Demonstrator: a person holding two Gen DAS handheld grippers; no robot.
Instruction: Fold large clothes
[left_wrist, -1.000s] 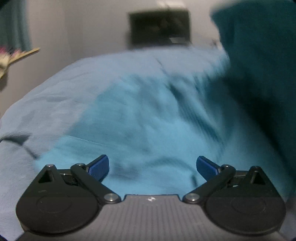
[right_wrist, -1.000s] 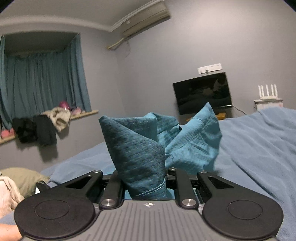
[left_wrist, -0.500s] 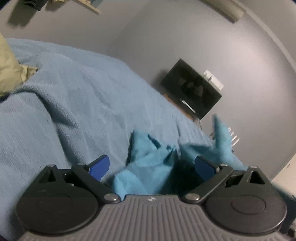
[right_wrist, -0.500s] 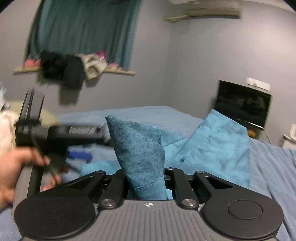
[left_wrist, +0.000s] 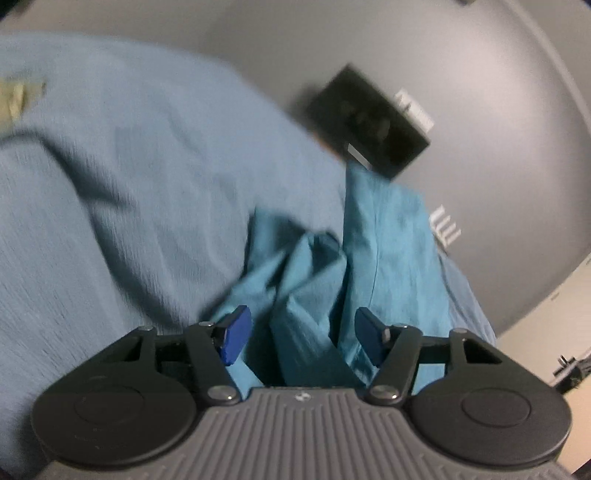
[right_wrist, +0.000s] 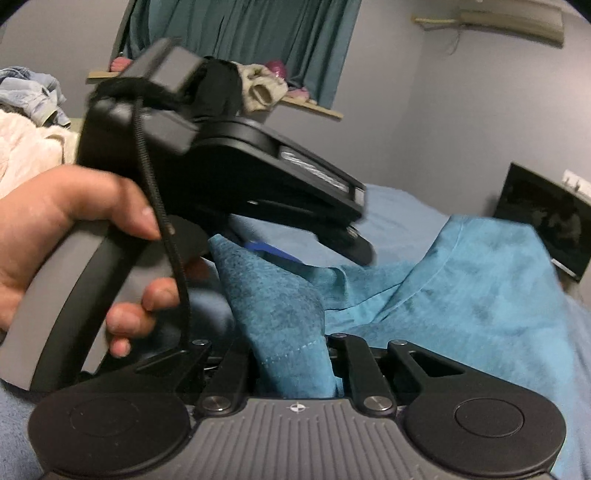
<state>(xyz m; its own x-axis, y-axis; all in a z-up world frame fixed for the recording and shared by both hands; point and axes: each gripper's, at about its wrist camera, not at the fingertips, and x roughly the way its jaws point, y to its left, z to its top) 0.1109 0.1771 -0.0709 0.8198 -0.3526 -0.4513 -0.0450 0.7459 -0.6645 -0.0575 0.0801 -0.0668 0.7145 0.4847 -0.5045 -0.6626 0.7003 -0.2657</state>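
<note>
Garment: teal garment lay bunched on the blue bedspread, one fold rising near both tools.
Right gripper: clamped narrow on a hemmed corner.
Left gripper: jaws closing, cloth between, blue pads not yet pressing.
Risk: left could pinch several layers or miss the edge, skewing the fold.
Pose: person's hand gripped the left handle, tool tilted downward.

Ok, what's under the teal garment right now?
The teal garment lies on a light blue bedspread, which shows all around it. Whatever sits directly beneath the bunched folds is covered. One corner is lifted, clamped in the right gripper.
</note>
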